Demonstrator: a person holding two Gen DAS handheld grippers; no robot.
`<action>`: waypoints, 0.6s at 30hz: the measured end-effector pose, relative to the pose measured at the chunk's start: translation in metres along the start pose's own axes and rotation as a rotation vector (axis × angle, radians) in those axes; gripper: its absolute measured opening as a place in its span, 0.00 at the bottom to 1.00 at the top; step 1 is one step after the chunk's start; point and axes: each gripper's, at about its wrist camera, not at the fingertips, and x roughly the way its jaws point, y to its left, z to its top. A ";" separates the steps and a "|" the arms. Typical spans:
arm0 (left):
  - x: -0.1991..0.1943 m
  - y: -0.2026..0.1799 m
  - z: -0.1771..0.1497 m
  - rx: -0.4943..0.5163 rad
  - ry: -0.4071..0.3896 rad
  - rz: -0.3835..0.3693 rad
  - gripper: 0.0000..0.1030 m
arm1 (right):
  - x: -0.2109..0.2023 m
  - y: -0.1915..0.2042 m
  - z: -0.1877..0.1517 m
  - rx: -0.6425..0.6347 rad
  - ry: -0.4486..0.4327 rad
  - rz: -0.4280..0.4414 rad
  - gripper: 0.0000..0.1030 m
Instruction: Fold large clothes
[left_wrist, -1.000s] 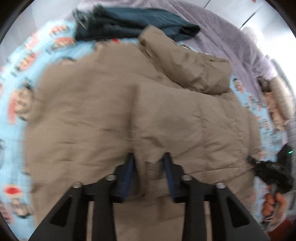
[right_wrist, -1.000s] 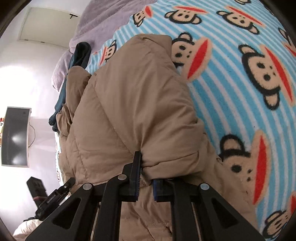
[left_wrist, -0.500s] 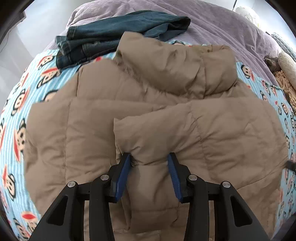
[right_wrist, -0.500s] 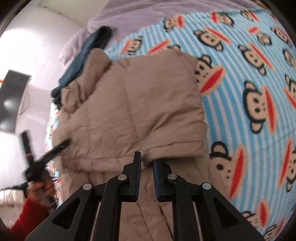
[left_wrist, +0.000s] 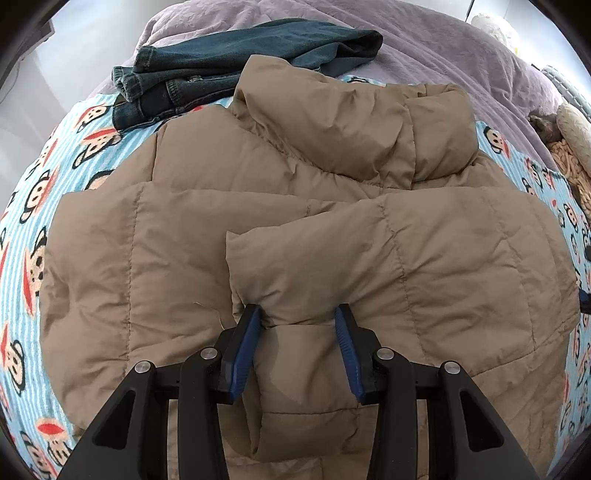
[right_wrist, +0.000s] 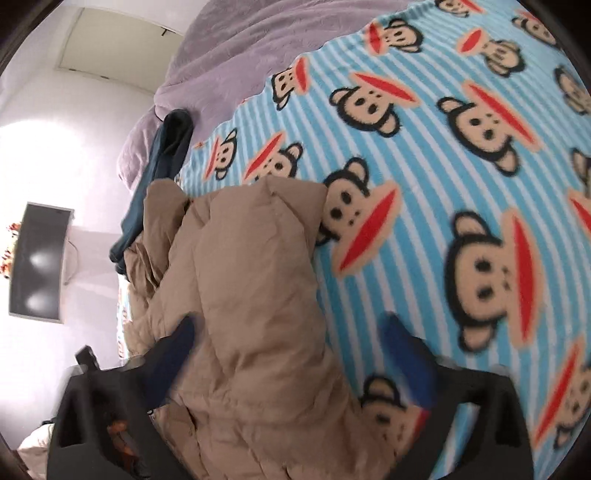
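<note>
A tan puffer jacket (left_wrist: 295, 229) lies on the monkey-print blanket (left_wrist: 33, 206), its hood at the far side and one sleeve folded across its middle. My left gripper (left_wrist: 298, 314) is half open, its blue pads either side of a fold of that sleeve. In the right wrist view the jacket (right_wrist: 243, 295) lies bunched at the left on the blanket (right_wrist: 461, 155). My right gripper (right_wrist: 288, 332) is wide open above the jacket's edge and holds nothing; it is blurred.
Folded blue jeans (left_wrist: 221, 74) lie beyond the hood, also visible in the right wrist view (right_wrist: 162, 162). A purple cover (left_wrist: 443, 48) spreads behind. A dark screen (right_wrist: 37, 262) hangs on the wall. A knitted thing (left_wrist: 569, 140) is at far right.
My right gripper let go of the jacket's edge and opened wide. My left gripper loosened on the sleeve fold and the jacket settled flat.
</note>
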 end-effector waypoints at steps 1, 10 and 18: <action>0.000 0.000 0.000 0.000 0.002 0.002 0.43 | 0.005 -0.003 0.005 0.020 0.010 0.029 1.00; 0.004 -0.002 0.001 0.008 0.007 0.010 0.43 | 0.045 0.004 0.043 0.038 0.101 0.015 1.00; 0.011 -0.002 0.002 0.008 -0.005 0.006 0.43 | 0.064 0.032 0.033 -0.255 0.019 -0.364 0.99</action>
